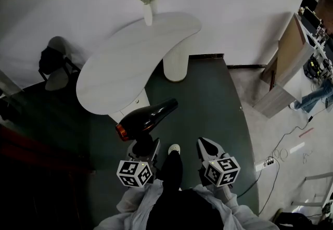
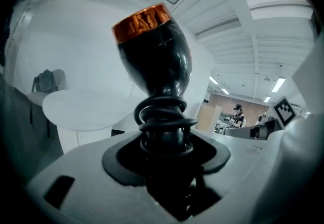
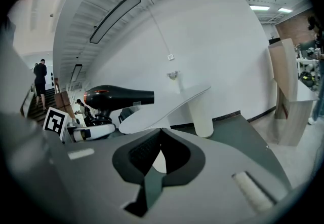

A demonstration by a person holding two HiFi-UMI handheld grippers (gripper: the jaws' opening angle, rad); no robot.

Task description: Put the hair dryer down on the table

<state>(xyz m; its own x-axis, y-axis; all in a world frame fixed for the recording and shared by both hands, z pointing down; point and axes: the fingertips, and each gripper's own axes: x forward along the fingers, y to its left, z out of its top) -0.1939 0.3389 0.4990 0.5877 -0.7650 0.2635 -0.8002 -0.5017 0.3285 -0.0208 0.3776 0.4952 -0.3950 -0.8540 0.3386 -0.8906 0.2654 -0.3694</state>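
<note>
A black hair dryer (image 1: 147, 118) with an orange end stands out from my left gripper (image 1: 144, 143), nozzle toward the right. In the left gripper view its handle, with the cord coiled round it (image 2: 163, 121), sits between the jaws of the left gripper (image 2: 164, 143), which is shut on it. The white curved table (image 1: 135, 52) lies just beyond the dryer, and the dryer hangs short of its near edge. My right gripper (image 1: 207, 144) is to the right, its jaw tips meeting with nothing between them. From the right gripper (image 3: 161, 134) view, the dryer (image 3: 119, 97) shows at the left before the table (image 3: 167, 104).
A white vase with flowers (image 1: 148, 5) stands at the table's far edge. A dark chair with a bag (image 1: 54, 62) is to the left. A wooden cabinet (image 1: 283, 65) and floor cables with a power strip (image 1: 269, 161) are at the right. Dark green carpet (image 1: 218, 109) lies underfoot.
</note>
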